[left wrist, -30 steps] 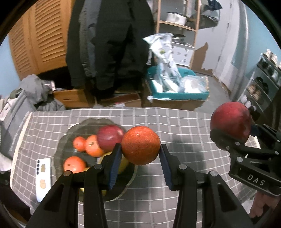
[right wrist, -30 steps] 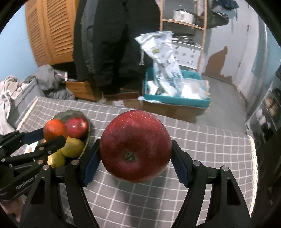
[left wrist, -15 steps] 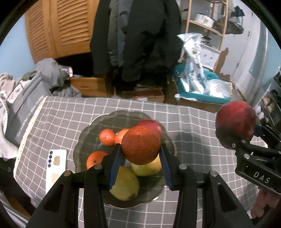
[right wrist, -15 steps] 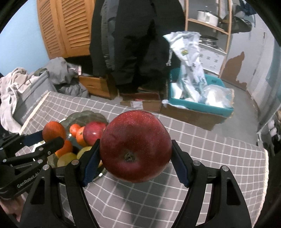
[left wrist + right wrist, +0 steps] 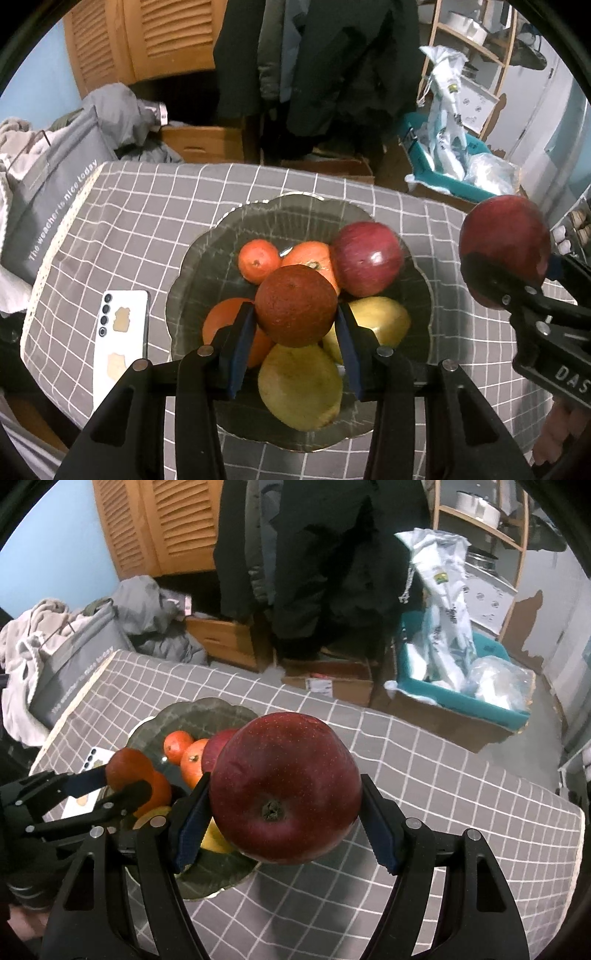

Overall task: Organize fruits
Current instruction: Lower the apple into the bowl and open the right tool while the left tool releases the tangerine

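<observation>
My left gripper (image 5: 295, 332) is shut on a dark orange (image 5: 296, 305) and holds it just above the glass bowl (image 5: 207, 243). Inside the bowl lie a red apple (image 5: 366, 258), two small oranges (image 5: 258, 260), another orange (image 5: 221, 320) and two yellow pears (image 5: 301, 387). My right gripper (image 5: 284, 812) is shut on a big dark red apple (image 5: 284, 788), hanging over the cloth at the bowl's right edge. The left wrist view has that apple (image 5: 504, 247) at the far right. The right wrist view has the left gripper (image 5: 118, 786) with its orange (image 5: 129, 768) at the left.
A grey checked cloth (image 5: 155, 206) covers the table. A white phone (image 5: 120, 339) lies face down left of the bowl. Beyond the table are a grey bag (image 5: 48, 184), cardboard boxes (image 5: 328, 679), a teal bin (image 5: 458, 690) and hanging dark coats (image 5: 317, 55).
Both grippers have moved left and down with their fruit. The orange, earlier over the bowl's right rim, is over the bowl's middle; the apple has come up to the bowl's right edge.
</observation>
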{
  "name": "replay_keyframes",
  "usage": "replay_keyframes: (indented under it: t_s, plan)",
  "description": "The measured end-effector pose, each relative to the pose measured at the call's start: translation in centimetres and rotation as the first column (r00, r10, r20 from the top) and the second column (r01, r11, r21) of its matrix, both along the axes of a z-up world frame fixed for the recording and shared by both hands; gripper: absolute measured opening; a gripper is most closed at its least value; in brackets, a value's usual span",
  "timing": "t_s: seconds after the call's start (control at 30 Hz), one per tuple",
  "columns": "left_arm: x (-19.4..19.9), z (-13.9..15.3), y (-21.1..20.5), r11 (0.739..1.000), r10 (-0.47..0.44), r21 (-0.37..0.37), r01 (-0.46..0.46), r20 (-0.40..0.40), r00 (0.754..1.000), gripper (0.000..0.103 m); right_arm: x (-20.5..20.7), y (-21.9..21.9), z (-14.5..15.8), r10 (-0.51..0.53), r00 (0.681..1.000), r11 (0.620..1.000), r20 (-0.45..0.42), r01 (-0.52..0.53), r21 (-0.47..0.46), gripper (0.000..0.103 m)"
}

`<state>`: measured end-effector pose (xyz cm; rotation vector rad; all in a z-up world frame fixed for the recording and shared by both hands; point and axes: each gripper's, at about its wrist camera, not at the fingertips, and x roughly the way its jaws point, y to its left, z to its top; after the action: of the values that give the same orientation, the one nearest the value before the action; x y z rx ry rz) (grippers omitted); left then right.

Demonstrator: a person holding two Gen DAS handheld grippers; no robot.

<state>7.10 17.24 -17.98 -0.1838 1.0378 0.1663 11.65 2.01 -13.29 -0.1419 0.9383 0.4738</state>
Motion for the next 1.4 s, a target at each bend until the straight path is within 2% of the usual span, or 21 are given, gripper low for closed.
replay_keyframes:
  t_s: [0.13,0.2,0.23,0.27,0.43,0.77,0.97,1.3,1.4]
  plan:
    - [0.3,-0.7,0.3,1.0,0.005,-0.003,-0.005,-0.024,1.0,0.046,0.2,0.7,-0.4,0.009,1.0,1.0,-0.01,-0.009,-0.002,0.074]
    - [0.3,-0.6,0.4,1.0,0.004,0.0,-0.004,-0.016,1.0,0.056,0.3,0.9,-0.6,0.011,1.0,1.0,-0.014,-0.011,-0.003,0.074]
    - [0.2,-0.5,0.4,1.0,0.005,0.006,-0.005,-0.008,1.0,0.067,0.3,1.0,-0.6,0.012,1.0,1.0,-0.015,-0.012,-0.004,0.074]
    - [0.2,-0.4,0.4,1.0,0.006,0.011,-0.006,-0.002,1.0,0.073,0.4,1.0,-0.7,0.013,1.0,1.0,-0.018,-0.013,-0.004,0.074]
    - [-0.4,0.1,1.4,0.999,0.035,0.023,-0.035,-0.004,0.999,0.073,0.5,1.6,-1.0,0.019,0.999,1.0,-0.027,-0.019,0.002,0.074]
    - [-2.7,0.3,5.4,0.987,0.163,0.008,-0.163,-0.017,0.986,0.073,0.0,4.8,-2.2,0.096,0.994,0.995,-0.053,-0.095,0.005,0.074]
    - [-3.3,0.3,6.0,0.984,0.172,0.04,-0.171,-0.024,0.985,0.073,-0.3,6.8,-3.5,0.144,0.986,0.989,-0.088,-0.145,0.004,0.074]
    - [-4.2,0.7,7.5,0.978,0.209,0.033,-0.208,-0.018,0.978,0.073,-0.8,9.2,-4.5,0.203,0.973,0.977,-0.106,-0.208,-0.035,0.076]
    - [-4.4,0.9,7.6,0.977,0.212,0.032,-0.212,-0.013,0.977,0.073,-0.9,9.2,-4.2,0.21,0.973,0.977,-0.097,-0.213,-0.015,0.078]
